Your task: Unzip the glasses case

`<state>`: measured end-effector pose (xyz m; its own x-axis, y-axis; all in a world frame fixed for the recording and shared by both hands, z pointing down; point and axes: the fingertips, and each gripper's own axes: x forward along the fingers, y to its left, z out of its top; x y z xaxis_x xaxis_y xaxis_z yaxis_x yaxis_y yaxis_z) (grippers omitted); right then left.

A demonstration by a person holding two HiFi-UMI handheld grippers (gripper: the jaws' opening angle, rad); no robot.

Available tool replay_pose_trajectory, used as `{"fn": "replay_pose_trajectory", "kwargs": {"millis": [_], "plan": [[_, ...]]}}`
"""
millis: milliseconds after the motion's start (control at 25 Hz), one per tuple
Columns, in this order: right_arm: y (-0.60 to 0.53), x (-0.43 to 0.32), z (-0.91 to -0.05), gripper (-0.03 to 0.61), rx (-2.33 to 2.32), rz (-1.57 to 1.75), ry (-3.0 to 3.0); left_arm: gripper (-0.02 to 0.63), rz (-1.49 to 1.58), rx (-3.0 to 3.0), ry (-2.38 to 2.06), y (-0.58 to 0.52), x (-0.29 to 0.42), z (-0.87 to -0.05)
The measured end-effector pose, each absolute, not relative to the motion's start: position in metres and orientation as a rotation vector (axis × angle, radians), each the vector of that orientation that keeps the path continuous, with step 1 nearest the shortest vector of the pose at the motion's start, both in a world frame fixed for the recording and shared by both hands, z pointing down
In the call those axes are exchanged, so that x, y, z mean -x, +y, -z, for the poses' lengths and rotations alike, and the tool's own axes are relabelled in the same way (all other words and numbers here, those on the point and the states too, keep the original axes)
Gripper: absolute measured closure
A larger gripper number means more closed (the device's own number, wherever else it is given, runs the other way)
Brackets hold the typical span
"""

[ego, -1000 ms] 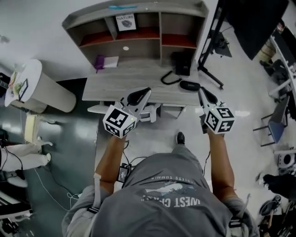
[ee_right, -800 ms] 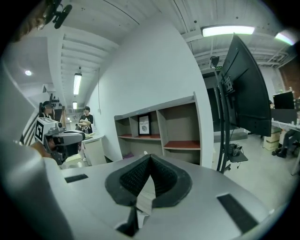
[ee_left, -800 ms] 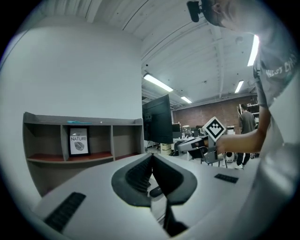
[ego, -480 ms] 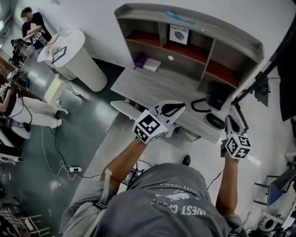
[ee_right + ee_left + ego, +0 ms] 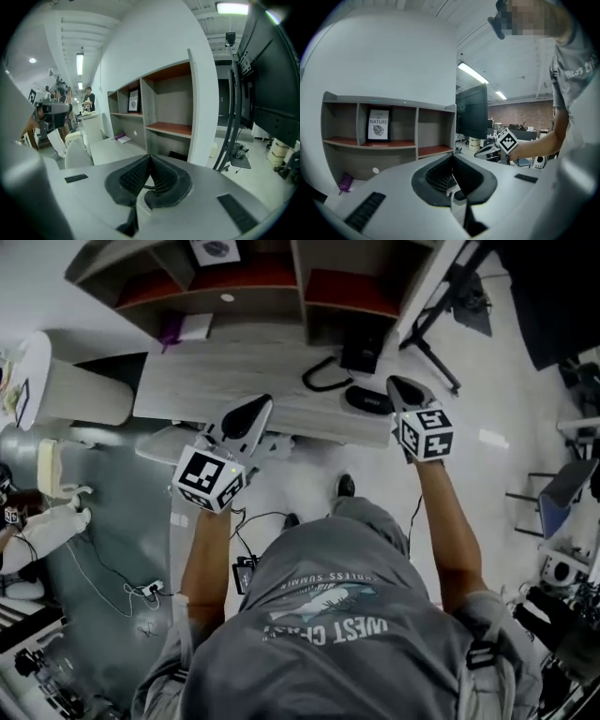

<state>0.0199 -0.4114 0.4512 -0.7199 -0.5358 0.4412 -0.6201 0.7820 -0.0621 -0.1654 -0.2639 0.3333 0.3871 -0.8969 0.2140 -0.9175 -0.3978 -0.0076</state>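
Observation:
The glasses case (image 5: 368, 399) is a dark oval lying near the front right edge of the grey desk (image 5: 216, 381). My right gripper (image 5: 394, 382) hovers just to the right of the case, jaws shut and empty, its marker cube (image 5: 427, 432) behind it. My left gripper (image 5: 264, 404) is over the desk's front edge, well left of the case, also shut with nothing in it. In the left gripper view the right gripper (image 5: 487, 151) shows beyond my closed jaws. Neither gripper view shows the case.
A black cable loop (image 5: 323, 381) and a black box (image 5: 361, 354) lie just behind the case. The hutch shelves (image 5: 253, 292) rise at the back, a purple item (image 5: 169, 332) on the left. A tripod stand (image 5: 441, 320) is at the right, a white chair (image 5: 164, 442) under the desk.
Both grippers have dropped and come closer to the desk; the right one now sits beside the case. The head view has swung, so the desk appears higher in the frame.

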Motion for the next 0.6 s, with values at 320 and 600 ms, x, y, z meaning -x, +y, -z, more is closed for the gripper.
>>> {"fn": "replay_pose_trajectory", "kwargs": {"millis": [320, 600], "plan": [[-0.429, -0.031, -0.542, 0.559, -0.690, -0.117, -2.431, 0.614, -0.318, -2.437, -1.590, -0.294, 0.142, -0.380], [-0.425, -0.027, -0.613, 0.499, -0.466, 0.059, -2.333, 0.614, -0.346, -2.366, -1.567, -0.304, 0.137, -0.408]]}}
